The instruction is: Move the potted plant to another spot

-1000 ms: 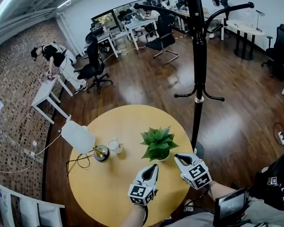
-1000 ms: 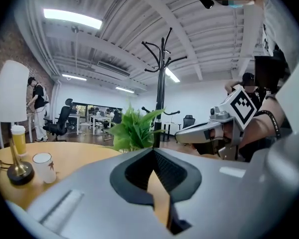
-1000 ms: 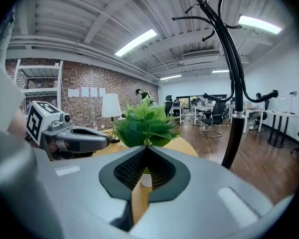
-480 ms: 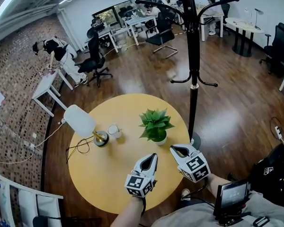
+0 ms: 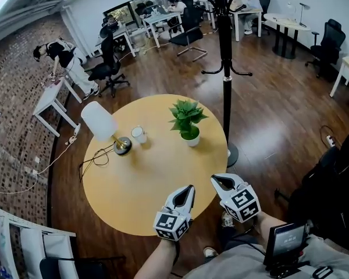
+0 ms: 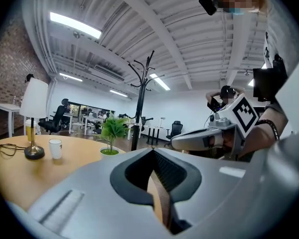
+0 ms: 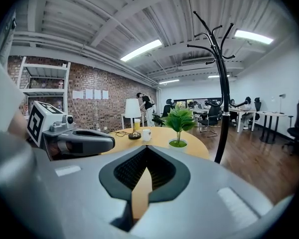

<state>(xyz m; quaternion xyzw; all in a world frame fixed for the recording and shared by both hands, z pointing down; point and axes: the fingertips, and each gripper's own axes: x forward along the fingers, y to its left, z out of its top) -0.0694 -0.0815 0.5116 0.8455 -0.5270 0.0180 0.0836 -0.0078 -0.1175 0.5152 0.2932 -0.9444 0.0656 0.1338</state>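
The potted plant (image 5: 187, 120), green leaves in a small white pot, stands on the far right part of the round yellow table (image 5: 157, 179). It also shows small in the left gripper view (image 6: 111, 133) and the right gripper view (image 7: 179, 125). My left gripper (image 5: 189, 189) hangs over the table's near edge, shut and empty. My right gripper (image 5: 215, 181) is beside it to the right, also shut with nothing in it. Both are well short of the plant. In each gripper view the jaws meet at the tips (image 6: 152, 150) (image 7: 146, 148).
A white table lamp (image 5: 103, 124) with a brass base and a cable stands at the table's left, a white cup (image 5: 139, 135) next to it. A black coat stand (image 5: 225, 68) rises just right of the table. Desks, chairs and people are farther off.
Both grippers have drawn back from the plant toward the table's near edge. The plant stays on the table and now lies far from them.
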